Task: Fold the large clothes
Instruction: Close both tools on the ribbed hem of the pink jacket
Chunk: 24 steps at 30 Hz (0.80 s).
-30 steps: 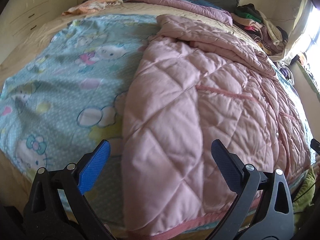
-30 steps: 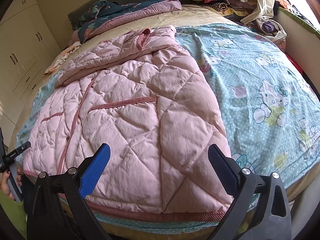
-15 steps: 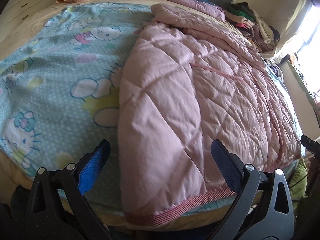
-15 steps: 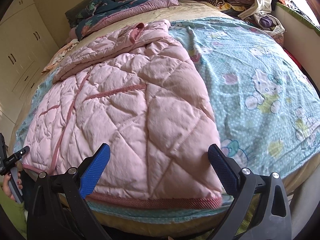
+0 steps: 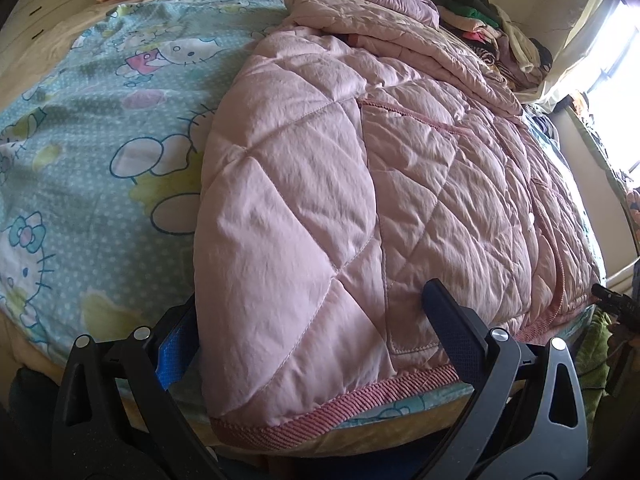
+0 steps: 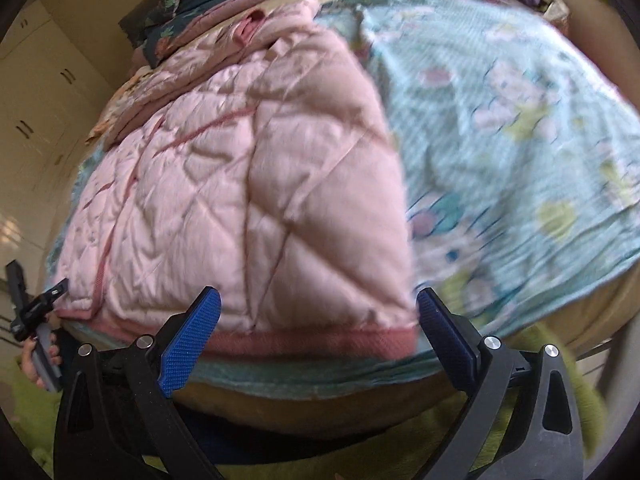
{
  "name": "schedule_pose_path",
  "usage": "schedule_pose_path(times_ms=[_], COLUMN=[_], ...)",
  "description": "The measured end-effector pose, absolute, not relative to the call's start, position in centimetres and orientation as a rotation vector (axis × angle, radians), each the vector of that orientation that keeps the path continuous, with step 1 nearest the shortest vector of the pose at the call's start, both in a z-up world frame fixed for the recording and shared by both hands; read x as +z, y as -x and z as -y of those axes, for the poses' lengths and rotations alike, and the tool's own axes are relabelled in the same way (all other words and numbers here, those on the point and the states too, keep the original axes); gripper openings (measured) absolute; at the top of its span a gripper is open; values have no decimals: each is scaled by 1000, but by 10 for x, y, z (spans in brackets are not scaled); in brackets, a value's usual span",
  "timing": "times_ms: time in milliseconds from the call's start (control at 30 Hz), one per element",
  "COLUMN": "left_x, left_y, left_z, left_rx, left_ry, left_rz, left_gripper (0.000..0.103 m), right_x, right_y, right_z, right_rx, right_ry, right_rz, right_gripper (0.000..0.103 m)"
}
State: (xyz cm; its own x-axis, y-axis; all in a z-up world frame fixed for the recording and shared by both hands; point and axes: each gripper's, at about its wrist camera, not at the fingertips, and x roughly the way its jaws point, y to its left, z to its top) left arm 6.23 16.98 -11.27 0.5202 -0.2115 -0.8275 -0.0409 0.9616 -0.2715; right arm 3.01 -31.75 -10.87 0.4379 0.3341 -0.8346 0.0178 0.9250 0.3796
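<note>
Here a large pink quilted jacket [image 5: 360, 168] is seen spread flat across a bed covered by a light blue cartoon-print sheet [image 5: 100, 128], with its darker pink ribbed hem [image 5: 332, 404] lying along the near edge of the mattress. In the left wrist view the left gripper [image 5: 316, 328] is held at the jacket's near left corner with its fingers wide apart: the left blue pad [image 5: 176, 350] is partly hidden behind the jacket's side edge, while the right finger lies over the quilted fabric just above the hem. Nothing is clamped between them. In the right wrist view, which is blurred by motion, the right gripper [image 6: 316, 332] is seen at the other near corner of the jacket [image 6: 248, 200], its fingers likewise spread wide, with the hem [image 6: 312, 340] lying between them and no cloth pinched. Whether the pads touch the fabric there cannot be told. At the left edge of that view part of the other gripper and the hand [image 6: 38, 360] holding it are visible beside the bed. A folded dark floral quilt [image 6: 208, 12] with a mauve lining is seen at the far end of the bed, beyond the jacket's collar, and a pile of mixed clothes [image 5: 504, 40] is stacked at the far right near a bright window [image 5: 612, 64]. Pale cupboard doors [image 6: 36, 112] are visible along the wall.
</note>
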Motion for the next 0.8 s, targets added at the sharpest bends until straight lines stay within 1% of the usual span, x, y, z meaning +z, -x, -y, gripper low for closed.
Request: schedule_pose_path(times_ms=[100,133,167,200,267,300,333,367,400,467,633,667,700,733,767,800], left_x=[-113,-113,-113,-114,-114,-114,-114,-114,-115,-114,-112,-112,-111,-110,-108,-106], left_y=[-61,-60,-59,-58,-56,-56,-56,-57,-57,-57,-56,-56,-56,-56,-56,-55], left_z=[-170,-171,-171,-171,-171,-171,-171,-171,-171,-168,-168,-167,-167,-166,-166,-165], left_rx=[-111,-114,-116,-116,-118,-119,-119,-120,-121,-125,-125,-123,-123,-120,-122,-126], left_ry=[270,270,270,269,268,268,268,270,272,270,260,256,254,251,249,245], left_rz=[-1028,-1029,-1030,-1030,-1032,-1031,-1028,-1026,-1023,-1020,-1011,-1010,-1006,-1000,-994,-987], left_gripper=[94,94,94,94,94,94,94,94,90,86,74,69,60,54,46,38], right_x=[-112,-111,-109,-107,-98,-95,-88,-85,-85,-90,-108,-108,-109,-110,-110,-110], right_y=[-29,-28,-28,-27,-25,-23,-22,-24,-25,-28,-32,-32,-32,-32,-32,-32], right_z=[311,310,311,312,314,316,316,316,316,316,322,320,319,318,318,318], right_rx=[208,208,210,214,231,243,262,277,282,276,263,263,265,264,264,260], right_ry=[-352,-359,-372,-384,-397,-403,-413,-419,-420,-416,-479,-474,-467,-461,-458,-456], right_rz=[-1103,-1093,-1081,-1069,-1026,-1006,-978,-967,-964,-988,-1038,-1040,-1044,-1047,-1048,-1044], right_gripper=[93,90,83,79,56,50,48,48,48,48,56,57,60,60,59,55])
